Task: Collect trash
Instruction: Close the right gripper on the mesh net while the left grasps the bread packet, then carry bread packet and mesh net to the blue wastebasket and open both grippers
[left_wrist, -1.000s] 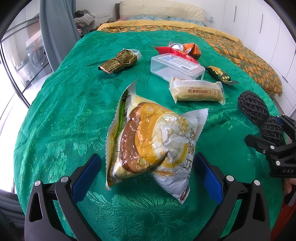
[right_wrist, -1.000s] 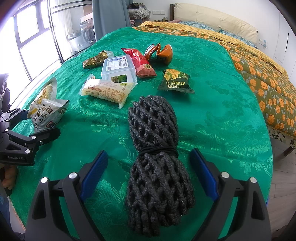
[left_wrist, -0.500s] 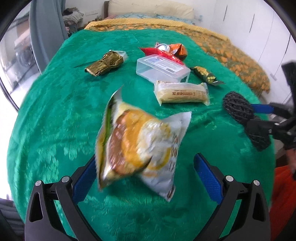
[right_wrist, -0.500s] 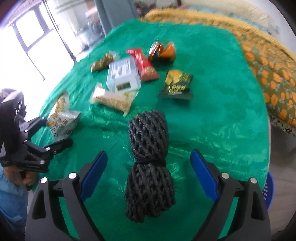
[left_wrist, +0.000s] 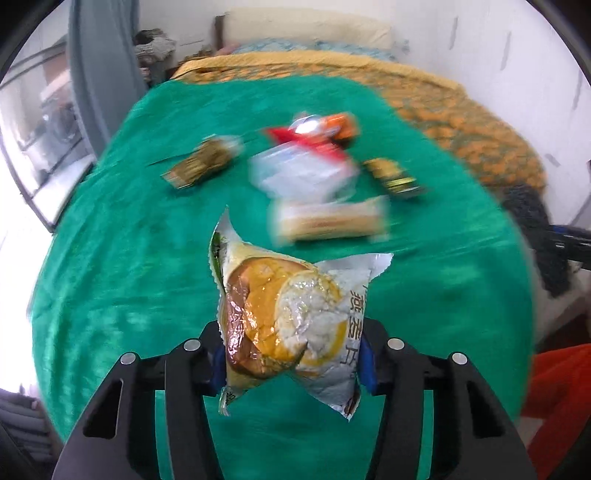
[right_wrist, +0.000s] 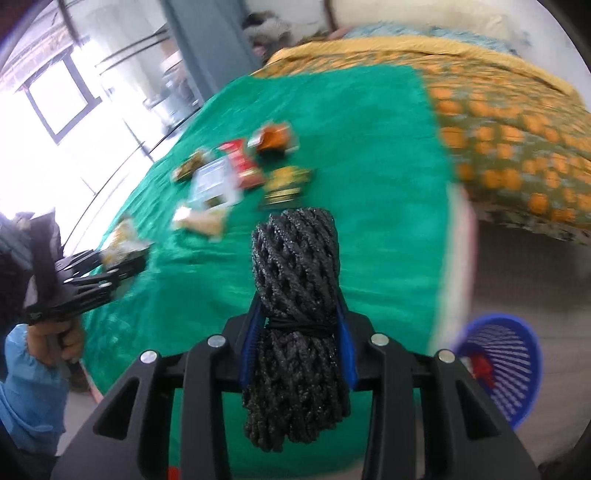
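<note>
A crumpled white and orange snack bag (left_wrist: 291, 317) hangs above the green bedspread (left_wrist: 129, 258). My left gripper (left_wrist: 291, 356) is closing on it, and its blue pads press the bag's lower sides. In the right wrist view a black foam net bundle (right_wrist: 295, 266) stands between the blue pads of my right gripper (right_wrist: 297, 332). Those jaws are closing too and pinch the bundle at its tied waist. The bundle is lifted near the bed's edge. The left gripper (right_wrist: 110, 266) with its bag also shows at the left of that view.
Blurred wrappers lie mid-bed: a clear plastic box (left_wrist: 303, 173), a long bread packet (left_wrist: 332, 221), a gold wrapper (left_wrist: 199, 166), a red wrapper (right_wrist: 240, 166), an orange one (right_wrist: 273, 138) and a dark packet (right_wrist: 286, 182). A blue basket (right_wrist: 498, 369) stands on the floor. A blue sleeve (right_wrist: 22, 373) holds the left gripper.
Both grippers have gone from wide open to closed on their items. The snack bag and the net bundle have risen off the bedspread, and the right view has swung toward the bed's edge and the basket.
</note>
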